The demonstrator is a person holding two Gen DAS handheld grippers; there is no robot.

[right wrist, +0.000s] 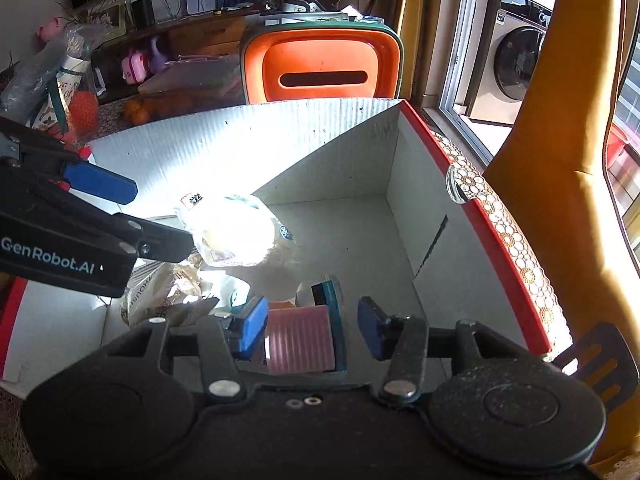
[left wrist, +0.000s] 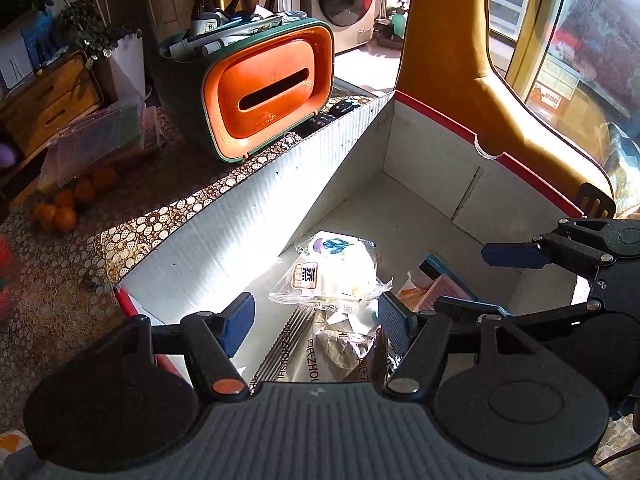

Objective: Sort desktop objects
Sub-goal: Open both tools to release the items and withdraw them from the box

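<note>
A white cardboard box (left wrist: pixel 248 216) with a red rim stands on the table; it also shows in the right wrist view (right wrist: pixel 352 240). Inside lie a wrapped white bun (left wrist: pixel 336 268), a clear snack packet (left wrist: pixel 340 348) and a pink ridged pack (right wrist: pixel 300 338) with a teal edge. My left gripper (left wrist: pixel 316 320) is open above the bun and the packet, holding nothing. My right gripper (right wrist: pixel 312 328) is open above the pink pack, empty. The bun shows overexposed in the right wrist view (right wrist: pixel 236 232). Each gripper shows in the other's view.
An orange and green tissue box organiser (left wrist: pixel 272 88) with pens stands behind the box. A remote (left wrist: pixel 340 110) lies beside it. Oranges (left wrist: pixel 64 208) and a plastic case (left wrist: pixel 96 140) lie at the left. A mustard chair back (left wrist: pixel 460 60) stands behind. The tablecloth (left wrist: pixel 60 280) is patterned.
</note>
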